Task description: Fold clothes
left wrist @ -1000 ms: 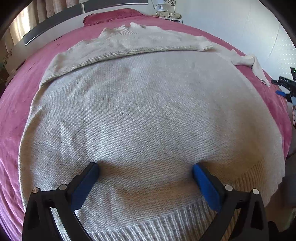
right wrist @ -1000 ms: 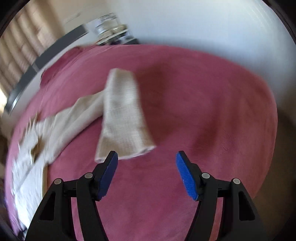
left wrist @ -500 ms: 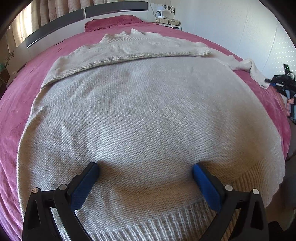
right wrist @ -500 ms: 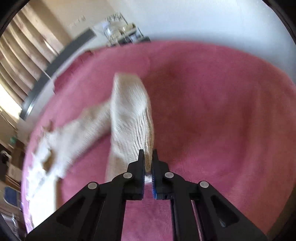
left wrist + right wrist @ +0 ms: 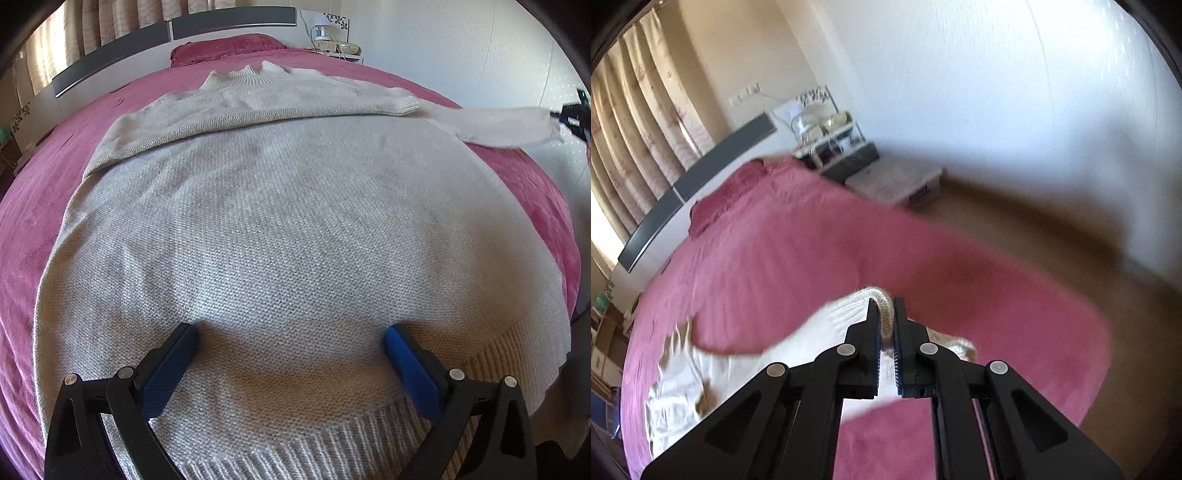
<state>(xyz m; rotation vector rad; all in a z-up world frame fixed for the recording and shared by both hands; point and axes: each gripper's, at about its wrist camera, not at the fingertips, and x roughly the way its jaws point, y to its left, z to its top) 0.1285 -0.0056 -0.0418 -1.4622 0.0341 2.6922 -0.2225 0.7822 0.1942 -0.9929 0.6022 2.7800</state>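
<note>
Here the beige sweater (image 5: 295,229) lies flat on the pink bedspread (image 5: 33,206), one sleeve folded across its chest. The left gripper (image 5: 290,345) hovers wide apart above the hem. The right gripper (image 5: 885,314) is clamped on the other sleeve's cuff (image 5: 881,295), lifted off the bed.

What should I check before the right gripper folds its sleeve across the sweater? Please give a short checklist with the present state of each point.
1. Right gripper shut on the sleeve cuff: ok.
2. Sleeve lifted clear of the bedspread: ok, it is stretched out toward the right gripper.
3. Other sleeve already folded across the chest: ok.
4. Sweater body lying flat: ok, only faint creases.
5. Left gripper open above the hem, holding nothing: ok.
6. Depth of the grip on the cuff: cannot tell, the view is blurred.
</note>
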